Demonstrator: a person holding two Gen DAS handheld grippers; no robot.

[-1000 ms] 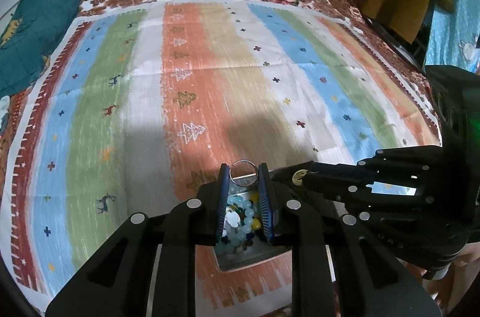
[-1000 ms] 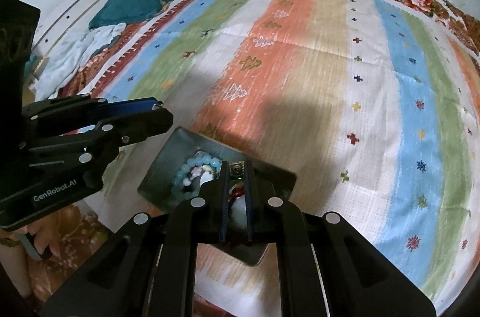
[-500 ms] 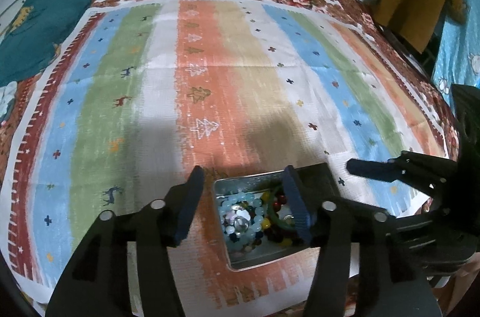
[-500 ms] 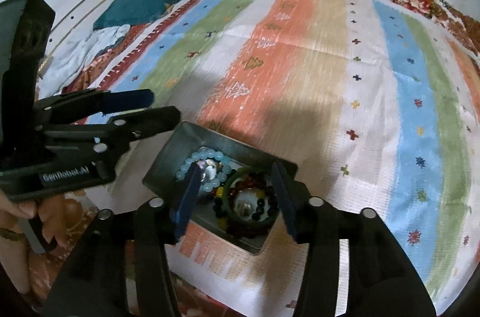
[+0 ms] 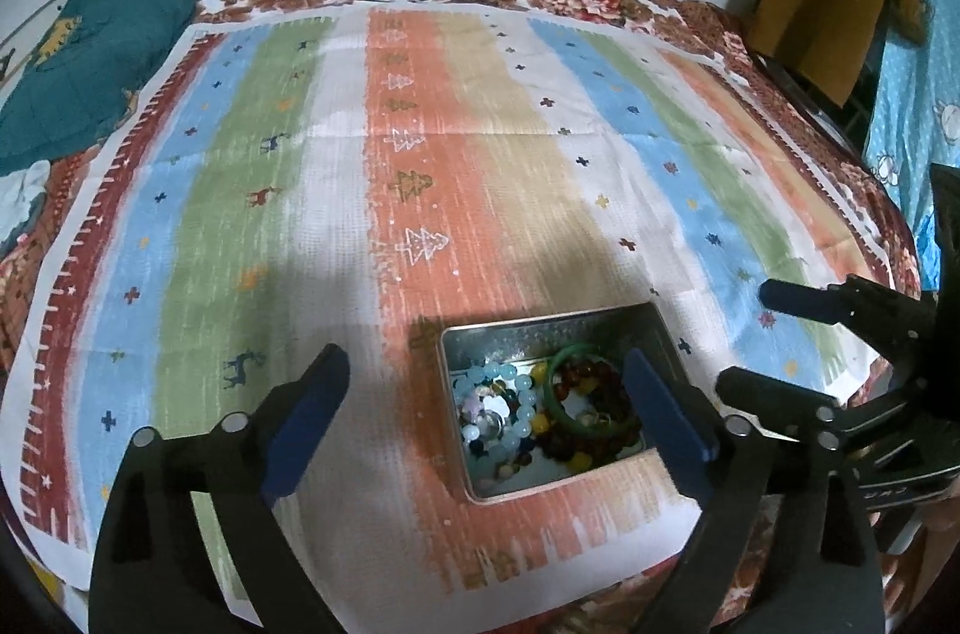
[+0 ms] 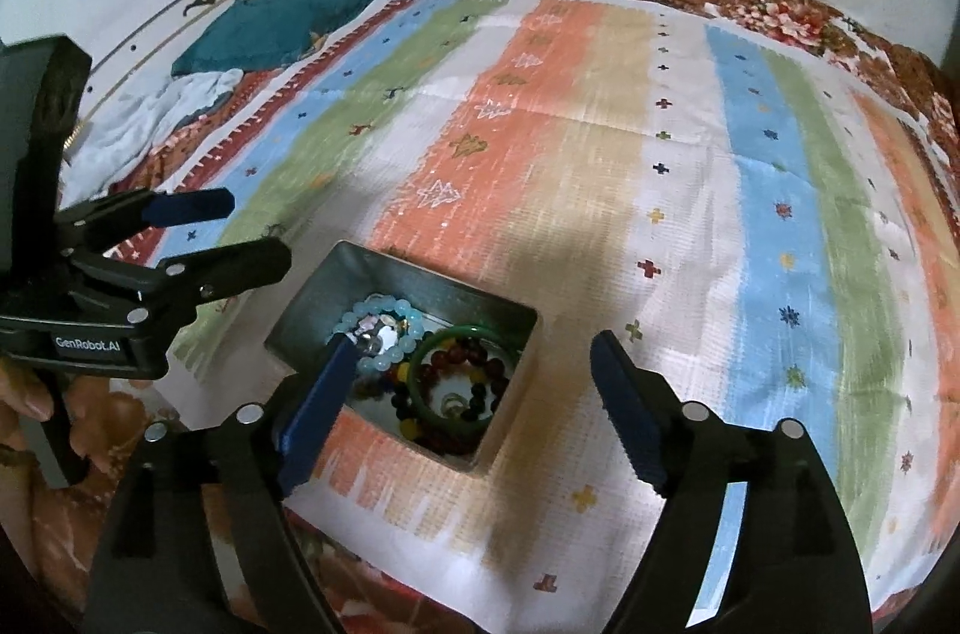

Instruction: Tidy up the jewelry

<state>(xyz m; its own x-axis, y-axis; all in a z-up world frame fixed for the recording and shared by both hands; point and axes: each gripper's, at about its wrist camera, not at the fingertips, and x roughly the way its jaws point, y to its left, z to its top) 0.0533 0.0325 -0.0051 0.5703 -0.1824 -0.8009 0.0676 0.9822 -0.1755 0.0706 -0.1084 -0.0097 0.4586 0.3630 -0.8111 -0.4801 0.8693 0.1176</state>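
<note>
1. Left wrist view: the left gripper [image 5: 489,403], matte black plastic with flat blue rubber pads, has just been opening and now stands released, jaws spread wide with nothing pressed between them.
2. Just ahead of and below its right finger sits the rectangular dull-metal tin [image 5: 543,331], shallow, with rounded corners and a thin raised rim, resting on the cloth.
3. Inside the tin lies the jewelry: a bracelet of round, glossy pale-blue beads [image 5: 519,385] on the side nearer the left finger, a smooth green bangle [image 5: 555,403] ringing a strand of dark red beads [image 5: 600,376] beside the right pad, and small yellow and dark beads loose beneath.
4. Under everything spreads the woven striped cloth [image 5: 420,123], coarse in texture, with orange, tan, white, blue and green bands dotted with small trees, crosses and deer.
5. Right wrist view: the right gripper [image 6: 474,409], of the same black-and-blue build, has likewise just been opening; its jaws stand apart and empty above the tin [image 6: 414,283], the left pad overlapping the tin's near corner in the picture, the right pad beyond its far wall.
6. A hand [image 6: 27,403] grips the left tool's handle at the frame's left edge.
</note>
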